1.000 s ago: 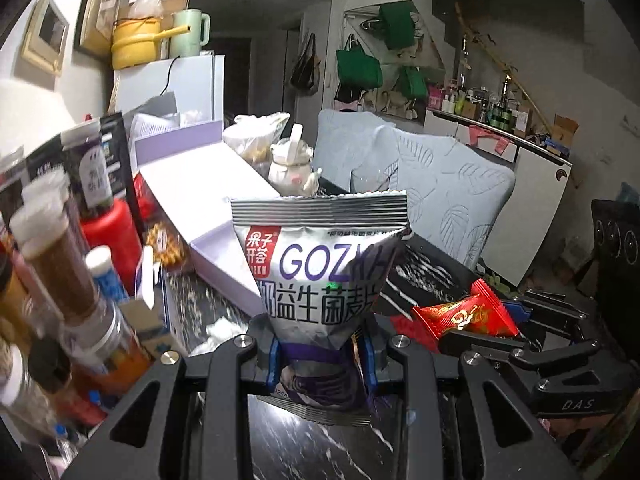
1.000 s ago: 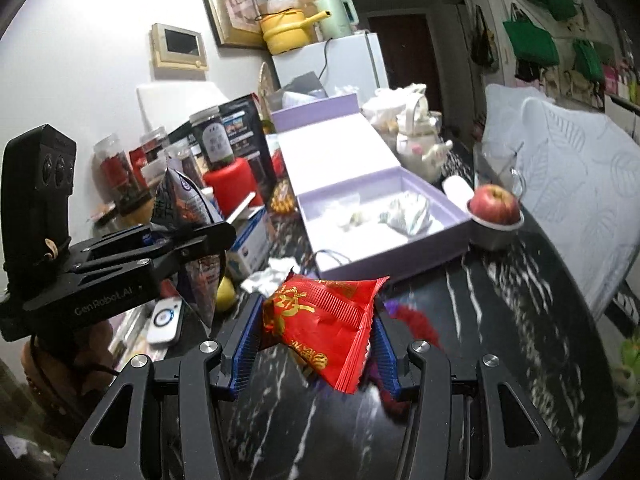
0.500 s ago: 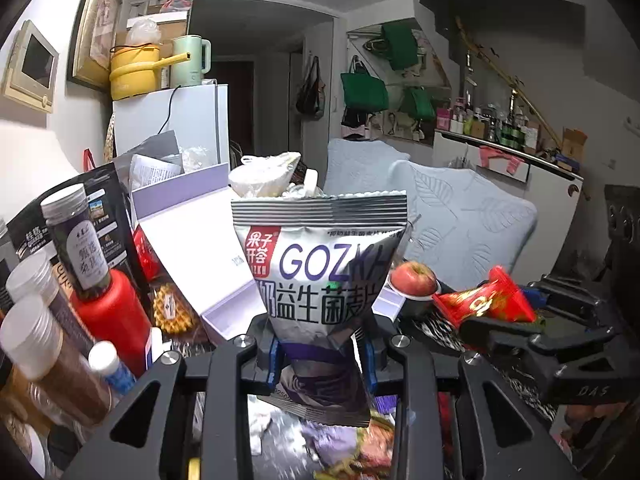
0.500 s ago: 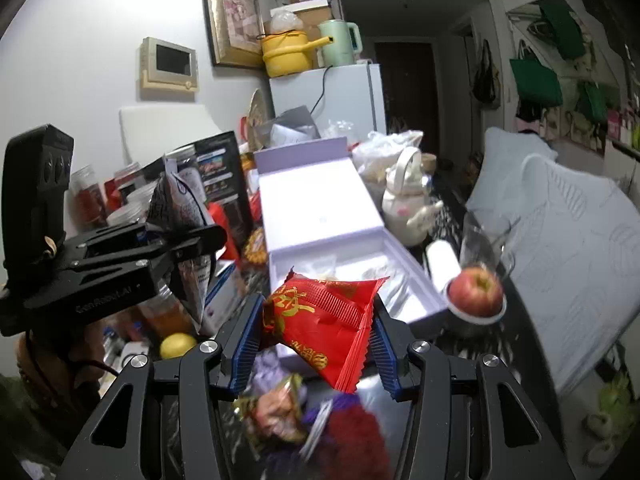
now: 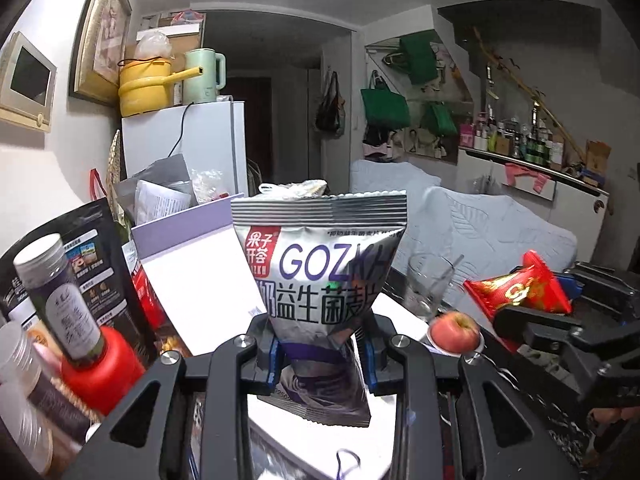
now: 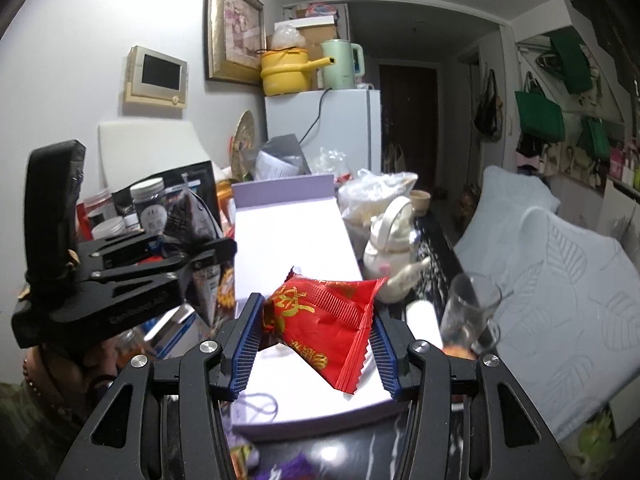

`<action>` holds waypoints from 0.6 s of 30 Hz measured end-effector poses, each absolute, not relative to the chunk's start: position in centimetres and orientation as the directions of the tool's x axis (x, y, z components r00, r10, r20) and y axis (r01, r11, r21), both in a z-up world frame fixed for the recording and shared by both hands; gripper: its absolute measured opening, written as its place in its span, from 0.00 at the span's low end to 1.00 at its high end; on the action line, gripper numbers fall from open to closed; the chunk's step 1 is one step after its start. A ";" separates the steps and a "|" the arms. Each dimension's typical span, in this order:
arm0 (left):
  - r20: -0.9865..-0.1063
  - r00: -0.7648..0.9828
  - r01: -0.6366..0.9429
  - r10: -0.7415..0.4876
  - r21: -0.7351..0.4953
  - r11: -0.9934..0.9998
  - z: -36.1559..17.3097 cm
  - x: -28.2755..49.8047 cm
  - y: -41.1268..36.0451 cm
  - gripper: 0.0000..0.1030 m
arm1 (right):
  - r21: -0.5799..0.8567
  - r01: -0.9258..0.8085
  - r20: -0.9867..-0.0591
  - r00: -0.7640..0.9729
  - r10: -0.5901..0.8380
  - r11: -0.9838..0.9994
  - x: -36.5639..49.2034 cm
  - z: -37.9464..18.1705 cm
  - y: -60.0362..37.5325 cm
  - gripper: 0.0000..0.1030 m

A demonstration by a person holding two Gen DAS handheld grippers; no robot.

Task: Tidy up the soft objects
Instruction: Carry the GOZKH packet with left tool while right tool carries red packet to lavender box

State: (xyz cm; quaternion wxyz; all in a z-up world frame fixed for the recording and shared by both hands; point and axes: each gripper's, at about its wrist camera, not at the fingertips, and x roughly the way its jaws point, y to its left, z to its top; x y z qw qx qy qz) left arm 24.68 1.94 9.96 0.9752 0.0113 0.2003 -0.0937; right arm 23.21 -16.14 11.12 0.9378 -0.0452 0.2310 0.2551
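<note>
My left gripper (image 5: 322, 360) is shut on a silver and purple GOZKH snack bag (image 5: 320, 272), held upright above the open lilac box (image 5: 192, 264). My right gripper (image 6: 318, 340) is shut on a red snack packet (image 6: 328, 320), held over the box's white inside (image 6: 296, 384). The red packet also shows at the right of the left wrist view (image 5: 520, 292). The left gripper with its bag shows at the left of the right wrist view (image 6: 200, 264).
Jars and a red-capped bottle (image 5: 76, 320) crowd the left. A white teapot (image 6: 392, 248), a glass (image 6: 468, 312) and an apple in a dish (image 5: 454, 330) stand right of the box. Loose wrappers lie on the dark marble table (image 6: 400, 452) in front.
Both grippers have risen and moved forward over the lilac box, each still holding its packet. The view has tilted up from the tabletop toward the room.
</note>
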 end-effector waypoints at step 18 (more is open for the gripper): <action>-0.461 0.887 0.066 -0.032 0.057 0.996 5.8 34.7 2.4 0.29 | 0.049 -0.509 -0.467 0.749 0.471 0.859 32.6 10.2 -13.9 0.49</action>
